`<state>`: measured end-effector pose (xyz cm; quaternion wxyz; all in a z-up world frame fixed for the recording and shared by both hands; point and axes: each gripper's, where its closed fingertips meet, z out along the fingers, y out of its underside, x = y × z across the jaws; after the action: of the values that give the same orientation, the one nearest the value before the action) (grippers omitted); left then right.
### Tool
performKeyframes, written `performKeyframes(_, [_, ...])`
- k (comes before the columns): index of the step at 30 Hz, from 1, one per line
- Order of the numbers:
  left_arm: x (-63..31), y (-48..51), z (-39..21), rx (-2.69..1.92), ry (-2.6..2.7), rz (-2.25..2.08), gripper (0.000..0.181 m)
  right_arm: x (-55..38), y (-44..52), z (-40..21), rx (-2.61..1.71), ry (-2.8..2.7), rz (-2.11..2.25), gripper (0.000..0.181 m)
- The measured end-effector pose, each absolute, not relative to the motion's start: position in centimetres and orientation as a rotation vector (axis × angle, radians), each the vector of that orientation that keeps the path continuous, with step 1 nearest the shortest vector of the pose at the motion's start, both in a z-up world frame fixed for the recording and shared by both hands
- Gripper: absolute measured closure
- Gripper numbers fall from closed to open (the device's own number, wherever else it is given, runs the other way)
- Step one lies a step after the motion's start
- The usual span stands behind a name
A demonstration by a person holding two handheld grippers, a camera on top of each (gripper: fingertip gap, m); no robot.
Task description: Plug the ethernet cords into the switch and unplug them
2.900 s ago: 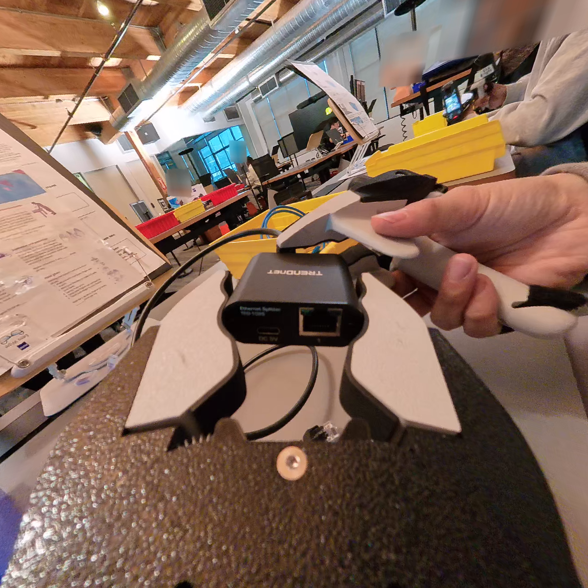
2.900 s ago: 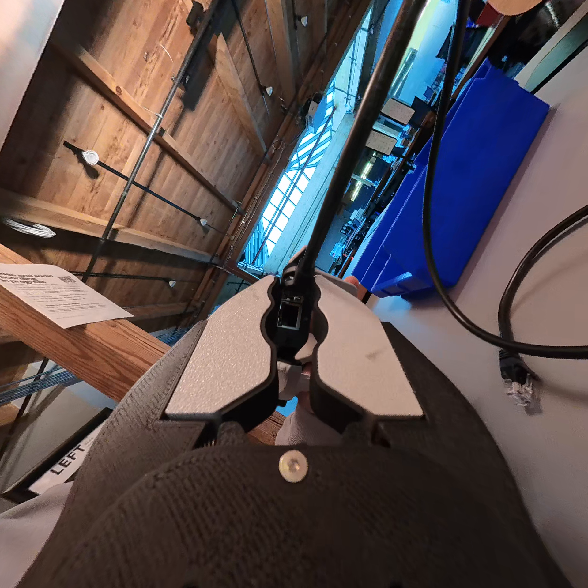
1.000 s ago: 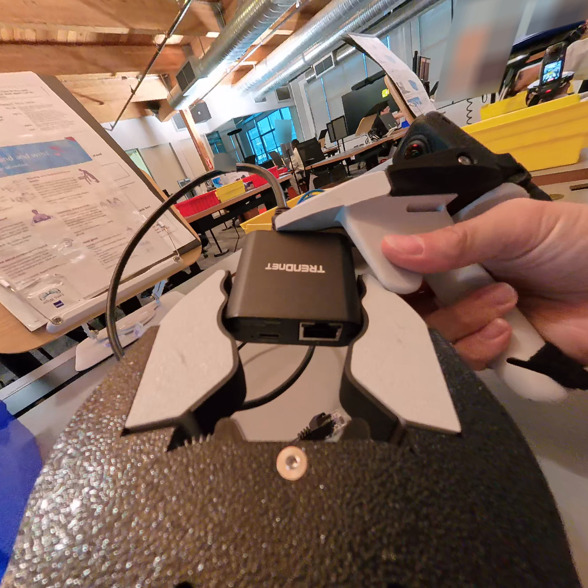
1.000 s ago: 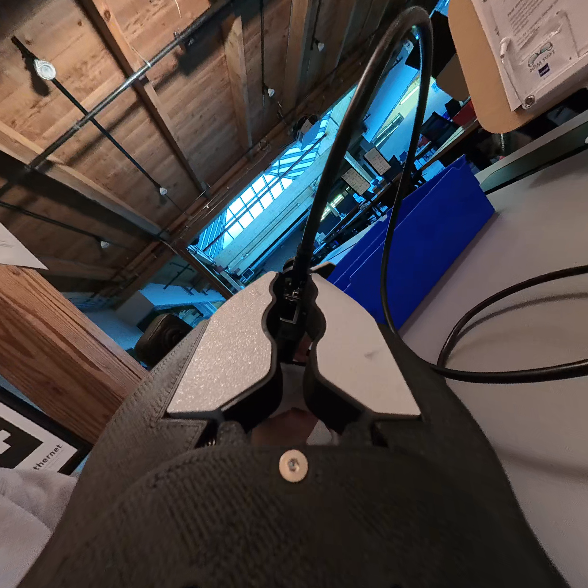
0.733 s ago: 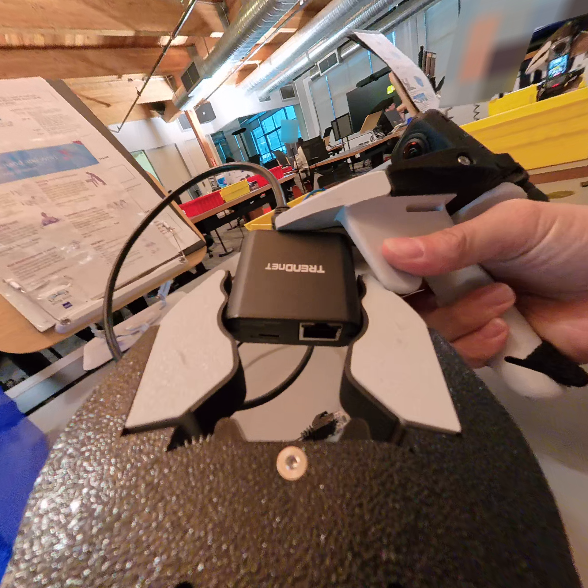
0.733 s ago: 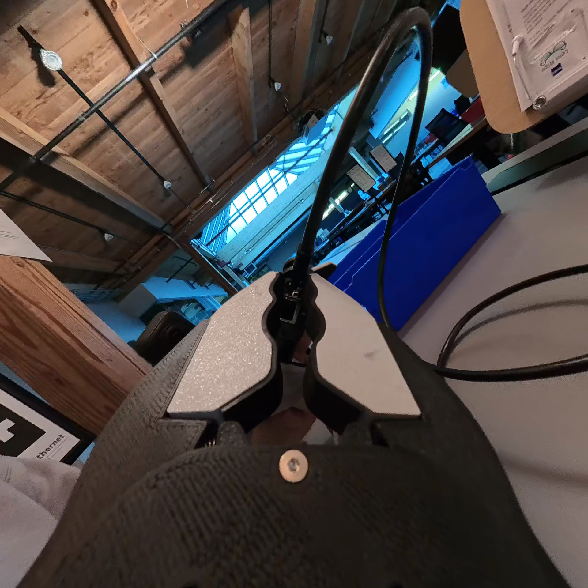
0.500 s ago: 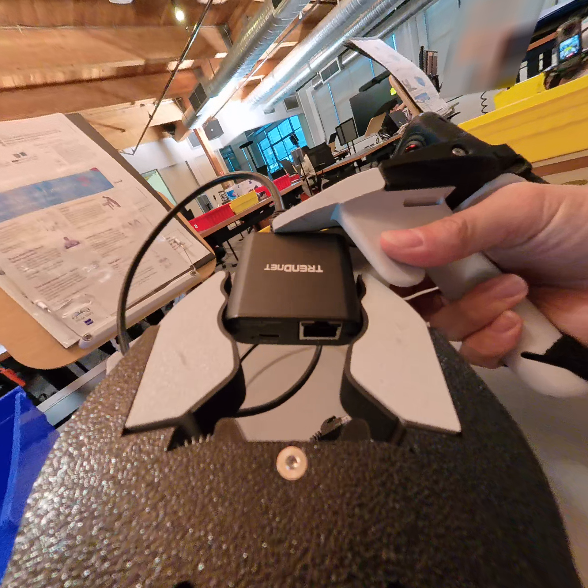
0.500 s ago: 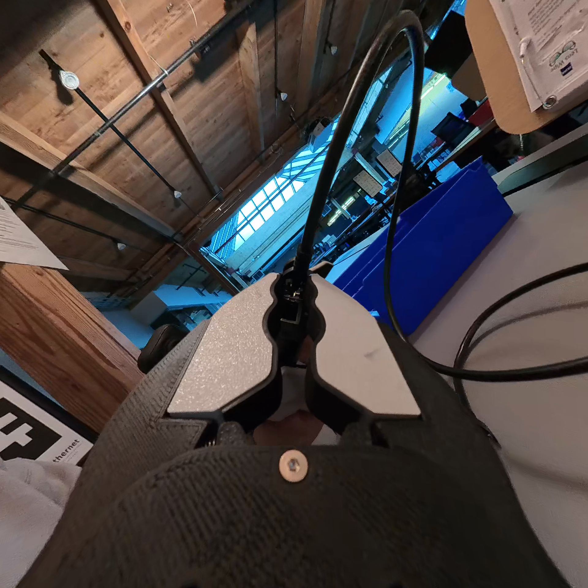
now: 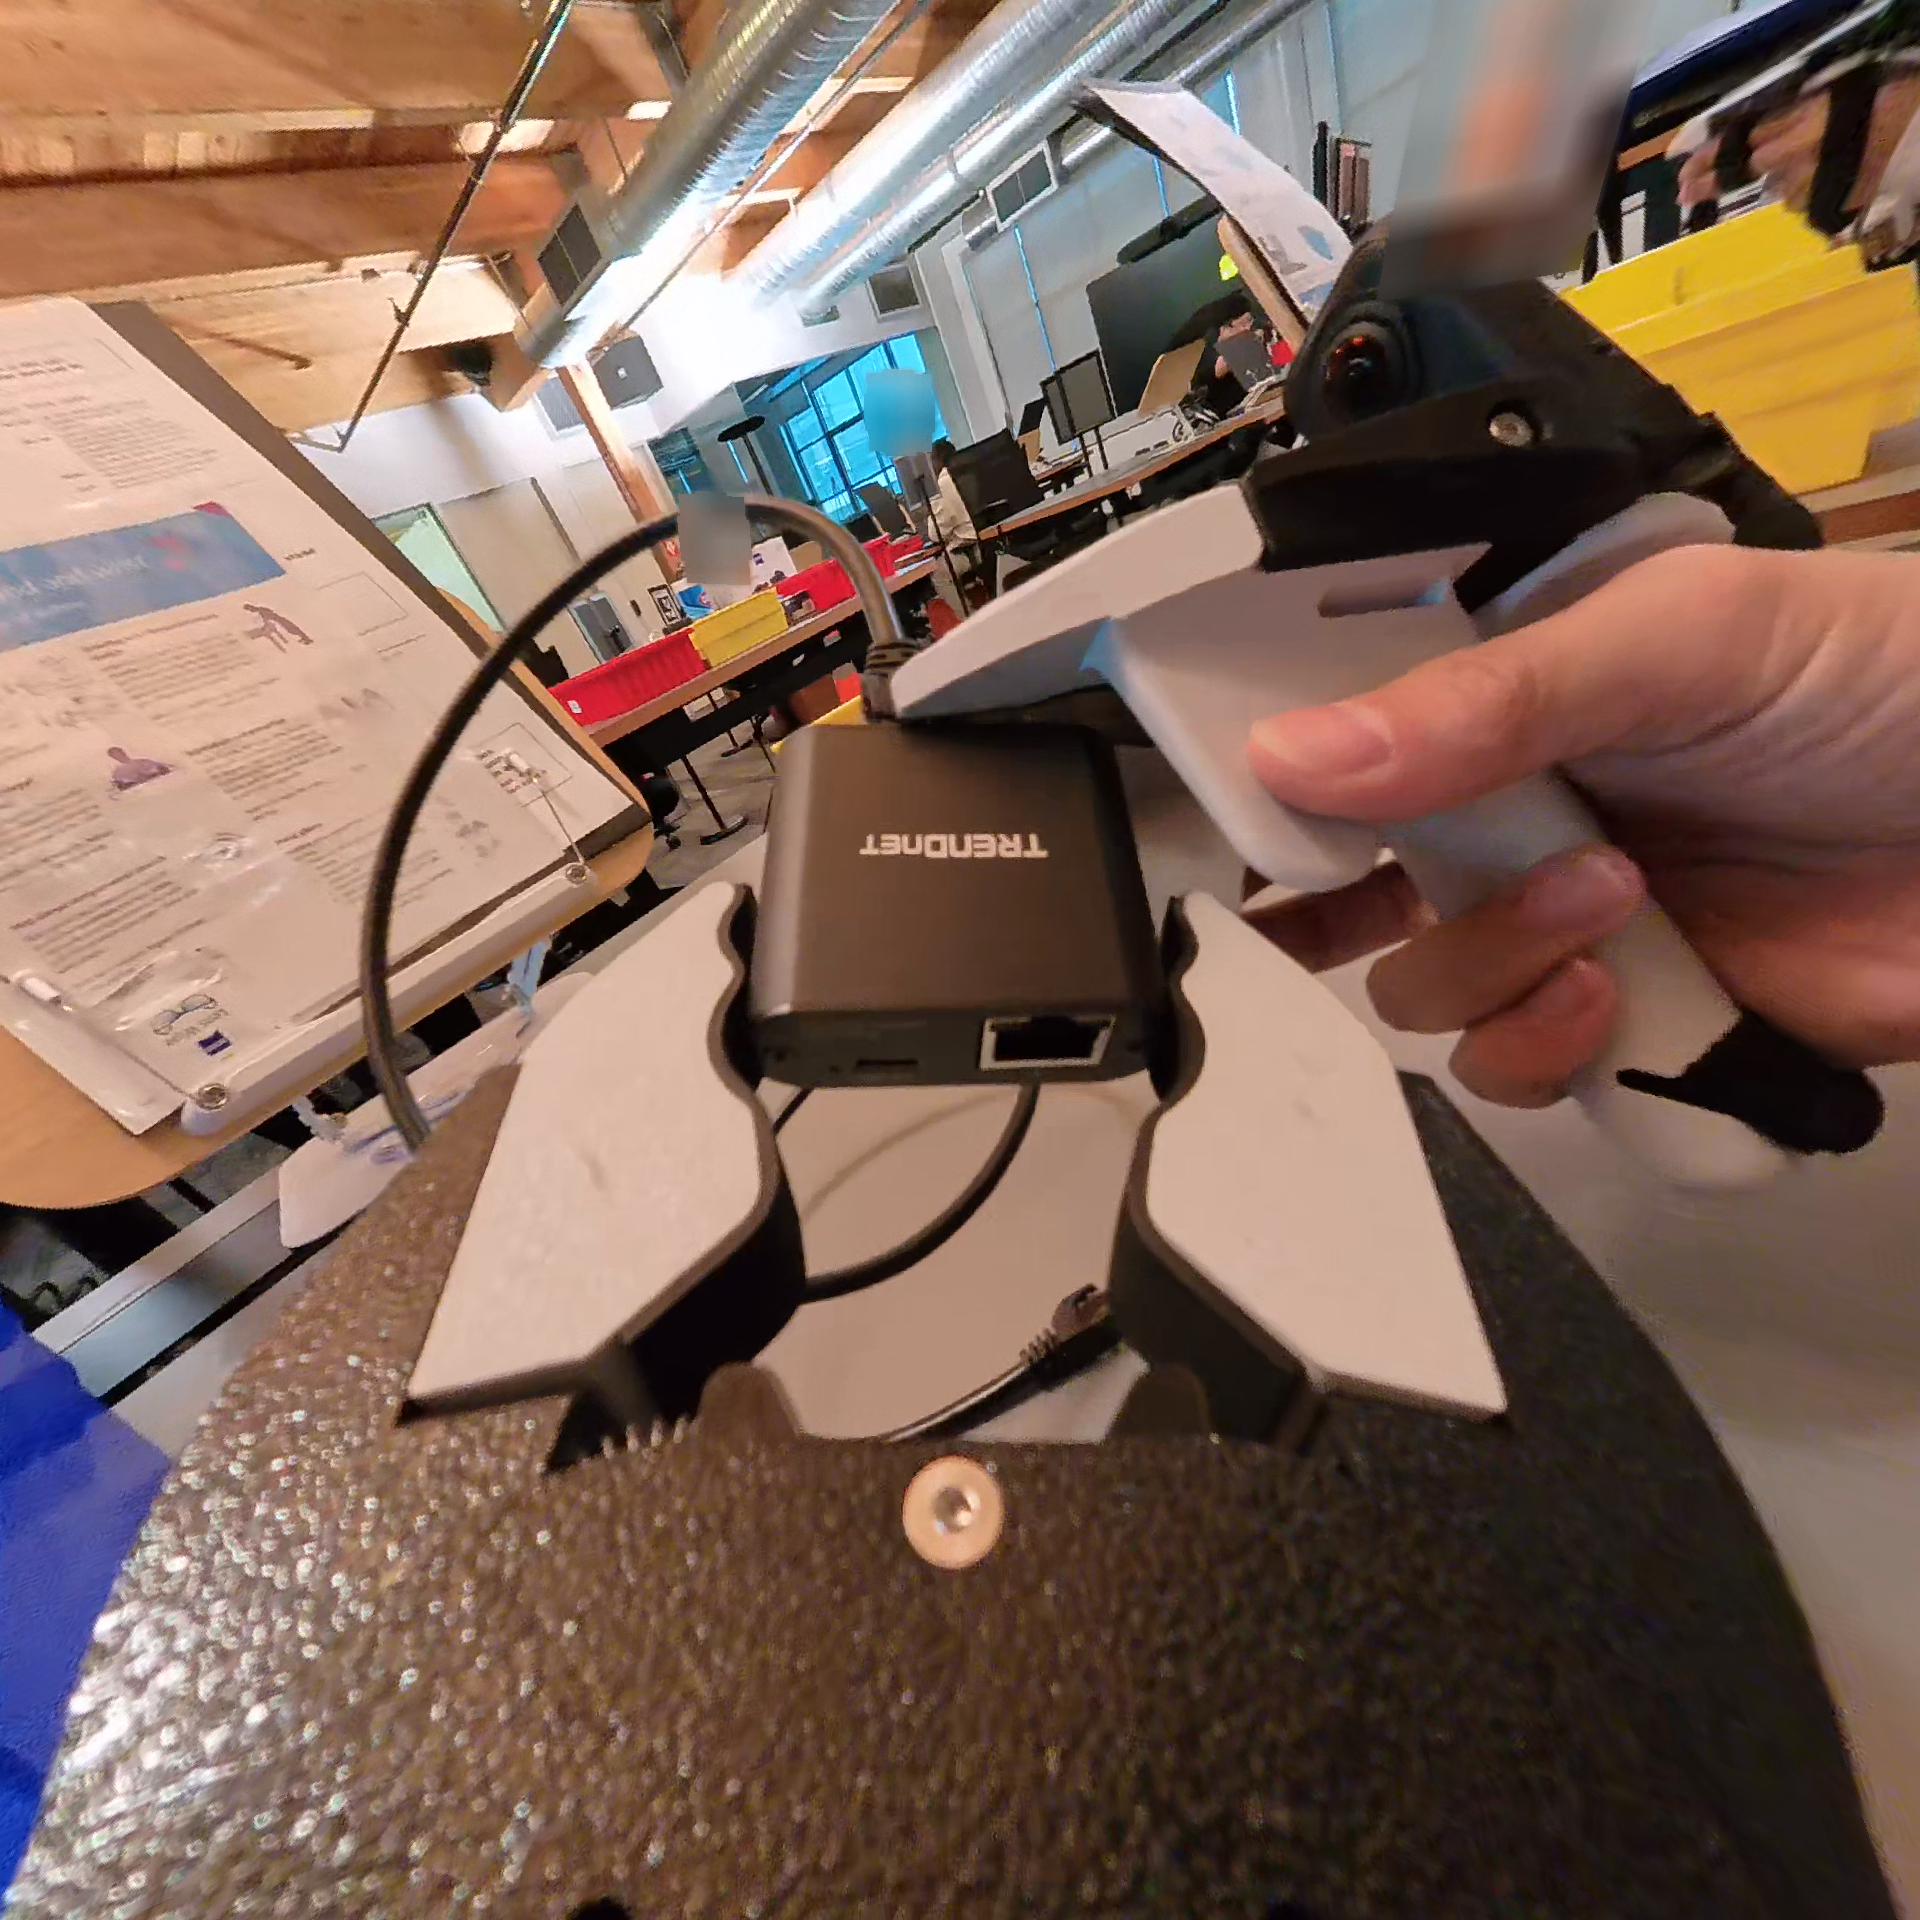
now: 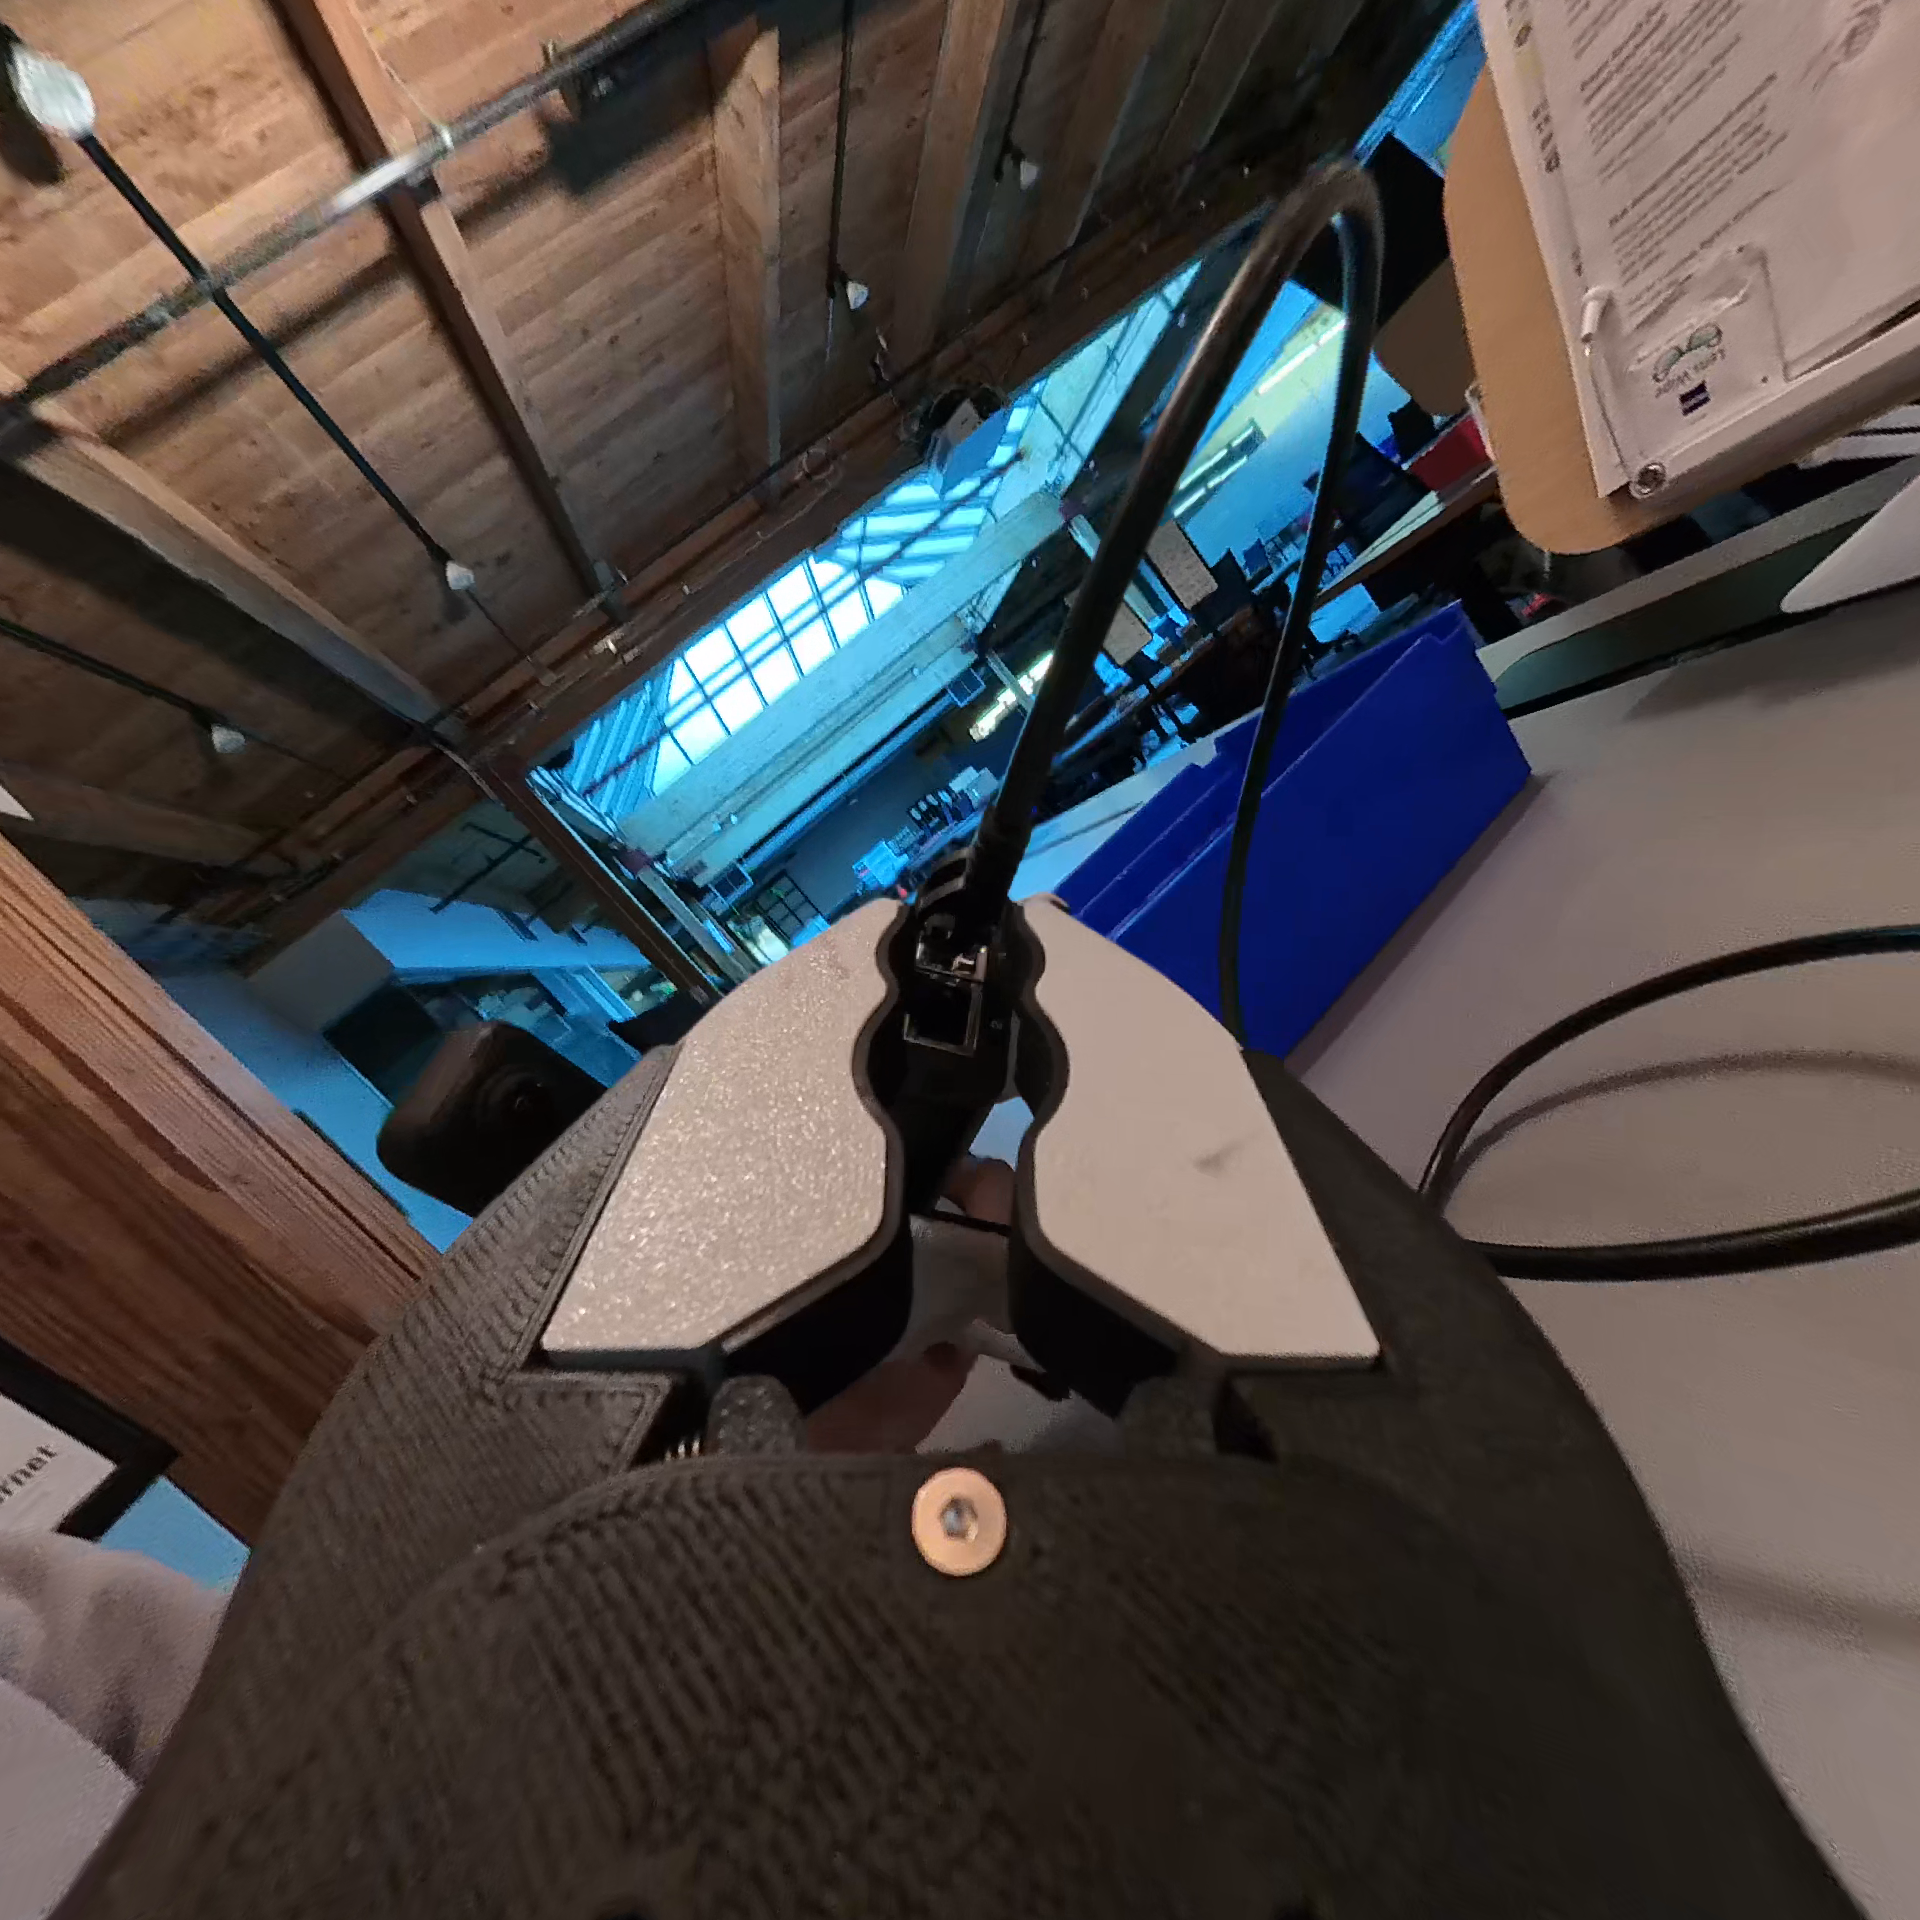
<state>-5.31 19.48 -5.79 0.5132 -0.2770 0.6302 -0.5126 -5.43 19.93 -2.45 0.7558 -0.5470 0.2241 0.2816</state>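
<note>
- The left gripper [image 9: 951, 961] is clamped on a small black ethernet switch [image 9: 948, 904], 1 grey finger against each side, holding it lifted above the pale table [image 9: 1704, 1382]
- The switch's near face shows 1 empty ethernet port [image 9: 1047, 1042] on the right and a small slot to its left
- The right gripper [image 10: 956, 1003], held in a person's hand [image 9: 1662, 821], reaches the far side of the switch; its fingers are closed narrow on the plug end of a black ethernet cord [image 10: 1153, 499] at the switch's back ports
- In the right wrist view, an unfilled port opening sits just below the gripped plug, between the fingers
- From the plug the cord arches up and over, then drops to the table, where it curves in a loop [image 10: 1662, 1122]
- A loose connector [image 9: 1065, 1335] of a cord lies on the table under the switch
- A blue bin [image 10: 1340, 842] stands at the table's far edge; a tilted board with a printed sheet [image 9: 197, 717] stands to the left
</note>
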Motion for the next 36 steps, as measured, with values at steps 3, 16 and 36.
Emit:
performKeyframes(3, [-5.4, 19.7, -5.7, -0.647, 1.528, -1.200, 0.108, -5.2, 19.8, -2.6, -1.153, 0.538, 0.688, 0.165])
performKeyframes(16, [-5.3, 19.7, -6.2, -0.658, 1.535, -1.221, 0.109, -5.5, 20.4, -3.4, -1.166, 0.552, 0.725, 0.167])
performKeyframes(36, [-5.1, 20.5, -6.5, -0.641, 1.513, -1.142, 0.108, -2.9, 19.0, -1.4, -1.125, 0.466, 0.560, 0.168])
